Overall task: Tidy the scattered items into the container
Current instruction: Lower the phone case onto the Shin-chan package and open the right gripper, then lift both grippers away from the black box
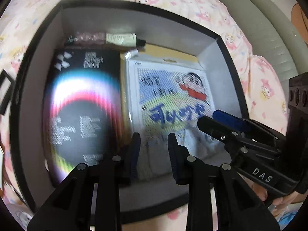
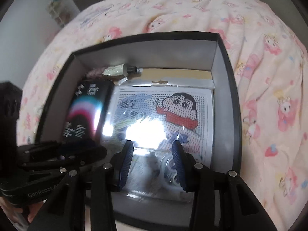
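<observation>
A black container with grey inner walls sits on a pink bedspread. Inside it lie a black box with a rainbow ring, a cartoon picture kit in a clear bag, and a pinkish tube and a cream tube along the far wall. My left gripper hovers over the seam between box and kit, open and holding nothing. My right gripper hangs over the kit's near part, also open and holding nothing.
The bedspread with cartoon print surrounds the container on all sides. A grey-green cushion lies past it at the upper right. A small black frame shows at the left edge. A white shelf with a toy stands by the wall.
</observation>
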`<action>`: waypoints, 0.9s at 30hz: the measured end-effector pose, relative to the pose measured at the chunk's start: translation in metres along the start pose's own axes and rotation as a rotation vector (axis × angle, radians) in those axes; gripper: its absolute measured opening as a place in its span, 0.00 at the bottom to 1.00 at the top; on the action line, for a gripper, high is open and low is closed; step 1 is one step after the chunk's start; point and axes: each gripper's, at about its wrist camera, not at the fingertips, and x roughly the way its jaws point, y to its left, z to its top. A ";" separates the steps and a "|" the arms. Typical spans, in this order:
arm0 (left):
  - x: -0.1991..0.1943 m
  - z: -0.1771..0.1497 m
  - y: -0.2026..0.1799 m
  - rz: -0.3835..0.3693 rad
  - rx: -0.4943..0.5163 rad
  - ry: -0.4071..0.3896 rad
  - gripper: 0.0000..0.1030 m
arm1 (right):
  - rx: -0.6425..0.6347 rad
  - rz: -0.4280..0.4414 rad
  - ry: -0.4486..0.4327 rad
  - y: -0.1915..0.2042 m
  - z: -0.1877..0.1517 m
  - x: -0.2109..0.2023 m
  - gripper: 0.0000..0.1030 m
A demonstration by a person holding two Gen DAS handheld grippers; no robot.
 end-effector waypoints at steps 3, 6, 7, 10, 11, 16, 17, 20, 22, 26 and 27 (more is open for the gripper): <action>0.003 -0.001 -0.002 0.009 0.010 0.003 0.27 | 0.015 0.026 0.035 -0.002 -0.004 0.004 0.37; 0.006 0.003 0.001 -0.041 -0.012 0.020 0.28 | 0.026 0.009 0.070 0.009 -0.001 0.015 0.37; 0.006 0.004 0.002 -0.044 -0.014 0.016 0.28 | 0.022 0.008 0.074 0.011 -0.002 0.014 0.37; 0.005 0.001 -0.001 -0.014 0.009 -0.004 0.31 | 0.018 -0.016 0.067 0.016 -0.009 0.014 0.37; 0.005 -0.001 -0.002 -0.002 0.015 -0.016 0.31 | 0.028 -0.027 0.060 0.017 -0.012 0.012 0.39; -0.002 -0.016 -0.009 0.045 0.036 -0.074 0.33 | 0.017 -0.158 0.000 0.029 -0.029 0.002 0.39; -0.007 -0.019 -0.012 0.058 0.047 -0.093 0.36 | 0.013 -0.168 -0.003 0.030 -0.031 -0.001 0.39; -0.030 -0.027 -0.022 0.099 0.058 -0.156 0.43 | 0.030 -0.188 -0.061 0.035 -0.041 -0.021 0.39; -0.049 -0.037 -0.024 0.080 0.064 -0.194 0.44 | 0.079 -0.160 -0.129 0.038 -0.053 -0.044 0.39; -0.092 -0.055 -0.033 0.077 0.127 -0.269 0.52 | 0.114 -0.097 -0.220 0.051 -0.072 -0.085 0.39; -0.100 -0.060 -0.035 0.077 0.142 -0.280 0.52 | 0.111 -0.100 -0.240 0.057 -0.077 -0.096 0.39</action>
